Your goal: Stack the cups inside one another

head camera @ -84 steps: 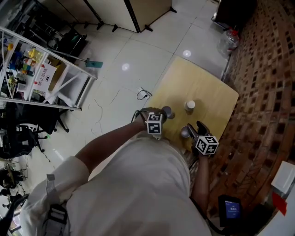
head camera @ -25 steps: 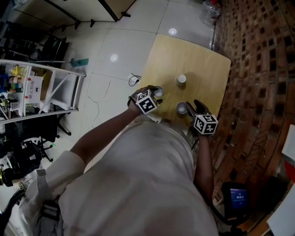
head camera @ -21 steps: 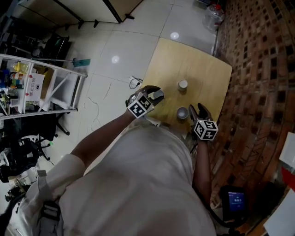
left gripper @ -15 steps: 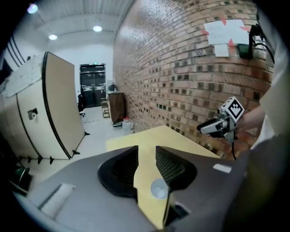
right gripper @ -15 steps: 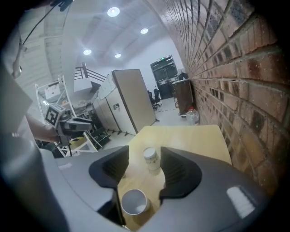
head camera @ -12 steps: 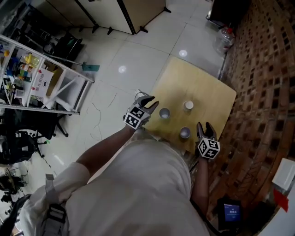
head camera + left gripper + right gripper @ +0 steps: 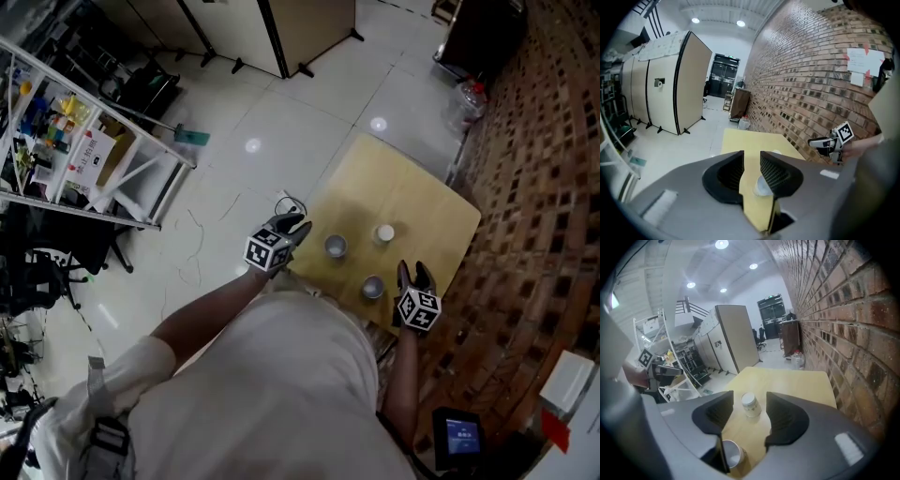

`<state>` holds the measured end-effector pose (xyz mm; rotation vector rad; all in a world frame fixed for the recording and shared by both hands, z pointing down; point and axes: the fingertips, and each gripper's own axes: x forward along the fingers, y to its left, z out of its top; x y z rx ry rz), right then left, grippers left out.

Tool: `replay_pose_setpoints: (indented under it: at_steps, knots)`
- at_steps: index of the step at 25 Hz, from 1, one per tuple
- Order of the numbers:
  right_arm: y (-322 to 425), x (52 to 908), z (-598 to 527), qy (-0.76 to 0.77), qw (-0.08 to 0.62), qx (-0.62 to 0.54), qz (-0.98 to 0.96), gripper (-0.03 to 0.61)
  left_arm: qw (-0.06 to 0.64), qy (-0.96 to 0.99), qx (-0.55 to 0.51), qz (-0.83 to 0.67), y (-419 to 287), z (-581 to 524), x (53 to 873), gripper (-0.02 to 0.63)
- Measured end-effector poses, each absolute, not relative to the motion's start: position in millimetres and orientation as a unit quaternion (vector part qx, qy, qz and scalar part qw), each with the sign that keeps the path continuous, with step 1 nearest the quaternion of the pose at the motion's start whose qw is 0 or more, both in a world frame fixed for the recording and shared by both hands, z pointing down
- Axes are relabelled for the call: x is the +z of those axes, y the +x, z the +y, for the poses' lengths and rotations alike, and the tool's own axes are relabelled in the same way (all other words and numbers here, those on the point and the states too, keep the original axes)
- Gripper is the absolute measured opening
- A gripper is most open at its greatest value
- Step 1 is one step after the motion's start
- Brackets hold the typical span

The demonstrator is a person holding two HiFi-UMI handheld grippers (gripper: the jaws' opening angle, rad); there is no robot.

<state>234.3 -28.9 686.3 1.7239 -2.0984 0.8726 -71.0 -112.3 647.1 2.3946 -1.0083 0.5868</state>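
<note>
White cup (image 7: 750, 405) inverted: right gripper view.

There are three cups (image 7: 336, 247) (image 7: 385, 233) (image 7: 373, 287), one wooden table (image 7: 403, 178) and two hand-held grippers (image 7: 298, 225) (image 7: 414, 273).

shirt (image 7: 272, 394): pale, loose, short sleeves | strap (image 7: 105, 422): grey, with a buckle, on the left shoulder | left gripper (image 7: 295, 225) and right gripper (image 7: 415, 274): dark grey shells, black jaws, ribbed pads (image 7: 771, 171) | cubes (image 7: 265, 251): white, black square markers on each face
</note>
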Motion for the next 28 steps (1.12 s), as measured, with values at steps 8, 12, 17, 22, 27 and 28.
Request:
replay_pose_setpoints:
  at_steps: [8, 12, 17, 22, 27, 28]
  knots:
    - [222.8, 696.6, -44.4, 0.579, 0.18, 0.303, -0.736, 0.222, 0.249, 0.881, 0.204, -0.346, -67.8, -109.3, 641.1, 0.118]
    - [213.7, 709.8, -53.6, 0.56, 0.209, 0.302, -0.742, 0.224, 0.273, 0.883, 0.185, -0.335, -66.4, -106.3, 639.9, 0.118]
    - [205.0, 741.0, -72.8, 0.515, 0.292, 0.295, -0.75, 0.273, 0.277, 0.89, 0.182, -0.312, -57.7, -100.1, 634.7, 0.141]
    - [196.0, 765.8, -94.8, 0.483, 0.342, 0.291, -0.752, 0.291, 0.274, 0.898, 0.184, -0.291, -58.7, -89.2, 629.8, 0.147]
    - [185.2, 795.0, -108.2, 0.448, 0.382, 0.288, -0.755, 0.305, 0.278, 0.898, 0.181, -0.288, -69.9, -79.7, 629.6, 0.172]
    - [183.0, 800.3, -110.2, 0.444, 0.39, 0.287, -0.754, 0.307, 0.279, 0.897, 0.183, -0.291, -74.5, -78.5, 630.9, 0.172]
